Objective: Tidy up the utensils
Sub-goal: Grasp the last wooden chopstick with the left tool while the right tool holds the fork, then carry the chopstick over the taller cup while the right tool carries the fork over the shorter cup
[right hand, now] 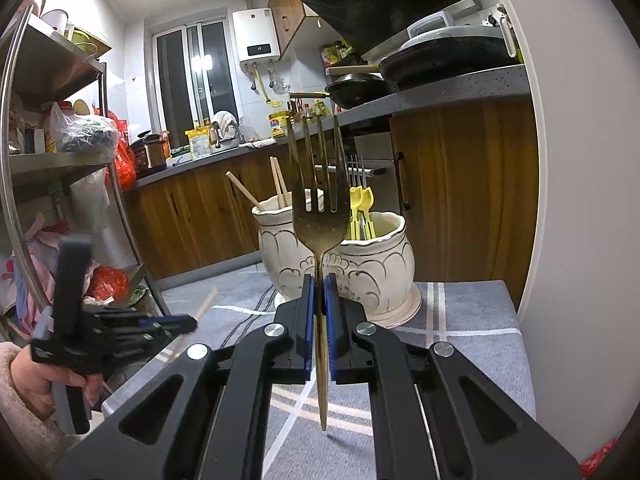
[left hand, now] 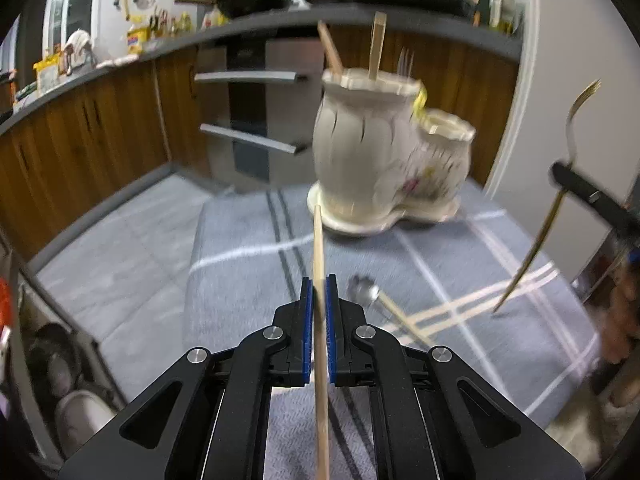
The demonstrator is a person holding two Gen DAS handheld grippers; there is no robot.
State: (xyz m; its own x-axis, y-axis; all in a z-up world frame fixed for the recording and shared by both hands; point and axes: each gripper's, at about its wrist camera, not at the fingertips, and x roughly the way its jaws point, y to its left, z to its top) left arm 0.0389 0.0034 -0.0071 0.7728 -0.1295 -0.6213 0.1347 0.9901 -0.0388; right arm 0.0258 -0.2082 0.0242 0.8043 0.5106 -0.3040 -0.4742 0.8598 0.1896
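My left gripper [left hand: 319,286] is shut on a wooden chopstick [left hand: 319,248] that points toward the white double-pot ceramic holder [left hand: 360,152] on the blue cloth. The tall pot holds chopsticks [left hand: 376,46]; the short pot [right hand: 376,260] holds yellow-handled utensils [right hand: 362,212]. My right gripper [right hand: 319,284] is shut on a brass fork [right hand: 318,224], tines up, just in front of the holder. The fork [left hand: 576,120] and right gripper [left hand: 580,188] show at the right of the left wrist view. A spoon [left hand: 362,286] with a wooden handle lies on the cloth.
The blue plaid cloth [left hand: 248,280] covers a small table. Wooden cabinets and a grey counter [right hand: 440,92] with pans stand behind. A metal shelf rack [right hand: 60,160] stands at the left. A white wall [right hand: 580,200] lies close on the right.
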